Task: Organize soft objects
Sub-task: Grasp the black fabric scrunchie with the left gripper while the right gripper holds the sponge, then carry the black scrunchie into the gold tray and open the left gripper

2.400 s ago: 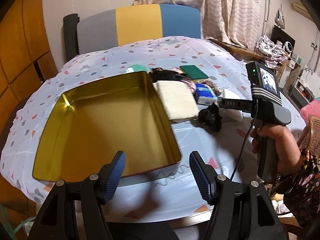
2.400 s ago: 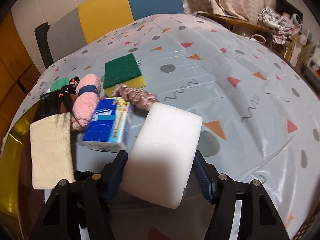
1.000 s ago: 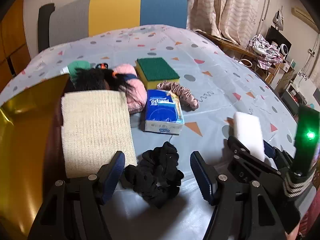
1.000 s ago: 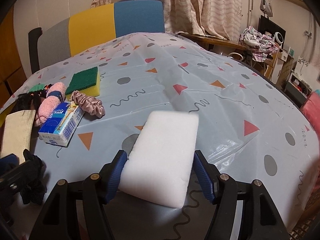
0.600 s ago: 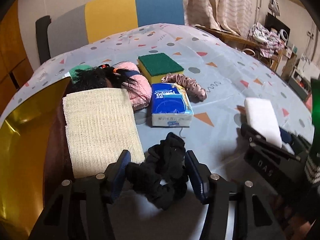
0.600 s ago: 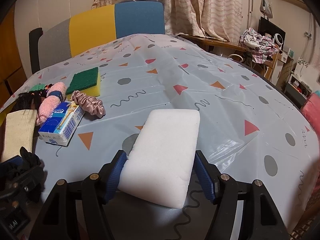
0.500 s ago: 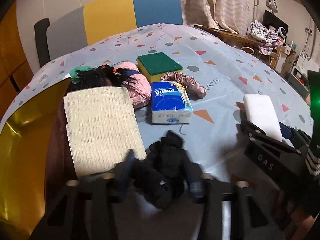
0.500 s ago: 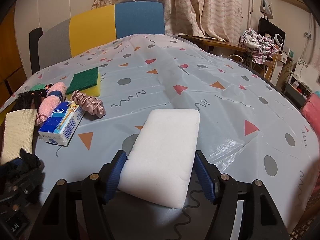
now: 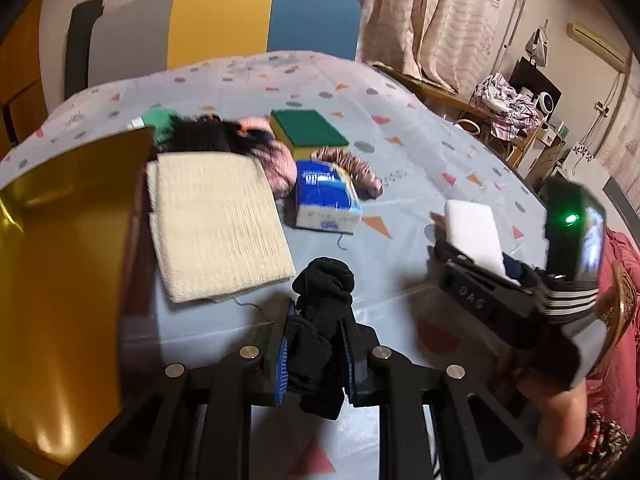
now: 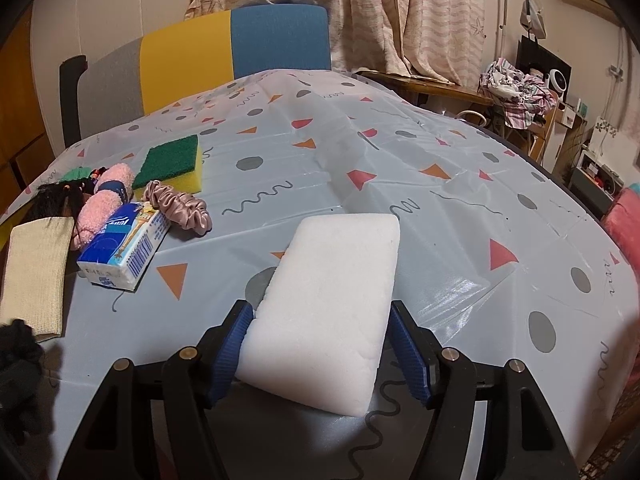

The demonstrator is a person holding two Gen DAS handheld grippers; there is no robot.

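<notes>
My left gripper is shut on a black scrunchie, held a little above the table. My right gripper is shut on a white sponge block; it also shows in the left wrist view. On the table lie a cream cloth, a blue tissue pack, a pink satin scrunchie, a green and yellow sponge, a pink fluffy roll and a black hairpiece. A gold tray stands at the left.
The table has a light blue patterned cover. A grey, yellow and blue chair back stands behind it. The table edge falls away at the right, toward a cluttered desk.
My left gripper moved from the gold tray to the black scrunchie, closed on it and lifted it slightly. My right gripper holds the white sponge nearly still.
</notes>
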